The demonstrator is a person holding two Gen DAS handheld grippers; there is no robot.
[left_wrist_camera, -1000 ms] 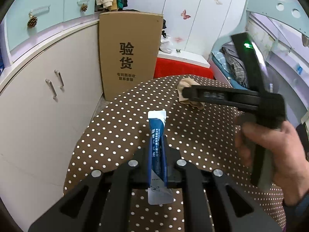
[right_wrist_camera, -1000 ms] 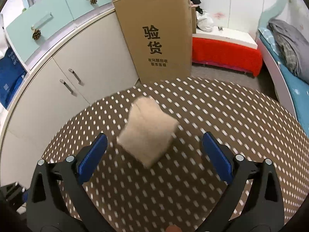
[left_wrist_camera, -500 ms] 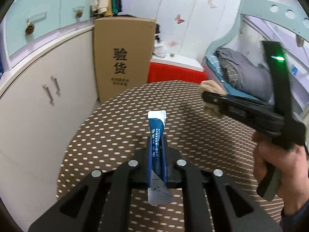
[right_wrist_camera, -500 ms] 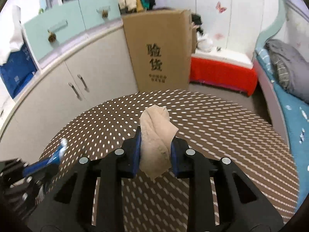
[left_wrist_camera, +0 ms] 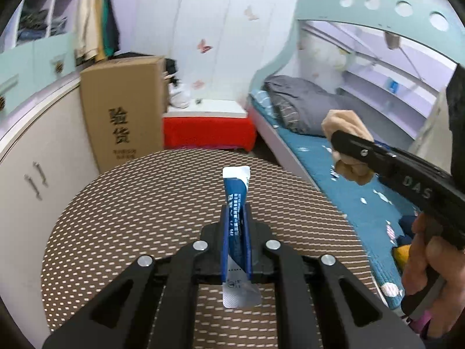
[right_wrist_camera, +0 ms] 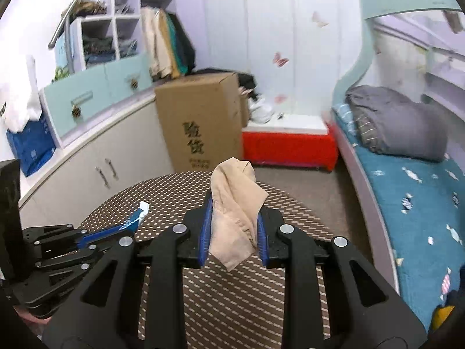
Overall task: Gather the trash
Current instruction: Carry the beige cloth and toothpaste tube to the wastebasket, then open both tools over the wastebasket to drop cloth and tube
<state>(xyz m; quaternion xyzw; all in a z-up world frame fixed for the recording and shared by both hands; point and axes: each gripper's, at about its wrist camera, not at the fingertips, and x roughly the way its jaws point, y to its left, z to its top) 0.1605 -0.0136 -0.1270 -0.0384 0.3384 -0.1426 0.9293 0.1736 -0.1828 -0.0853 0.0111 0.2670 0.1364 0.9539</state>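
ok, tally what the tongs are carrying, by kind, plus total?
Blue-and-white sachet wrapper, in the left tongs: 1
Crumpled beige tissue, in the right tongs: 1
Total: 2

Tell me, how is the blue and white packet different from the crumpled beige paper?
The flat blue and white plastic packet is thin, stiff-looking and printed with text; the crumpled beige paper napkin is soft, wrinkled and plain. The packet stands straight in the left gripper, while the napkin droops and bulges in the right gripper. The left jaws sit almost together; the right ones stay wider apart. Both are clamped and lifted off the dotted brown table.
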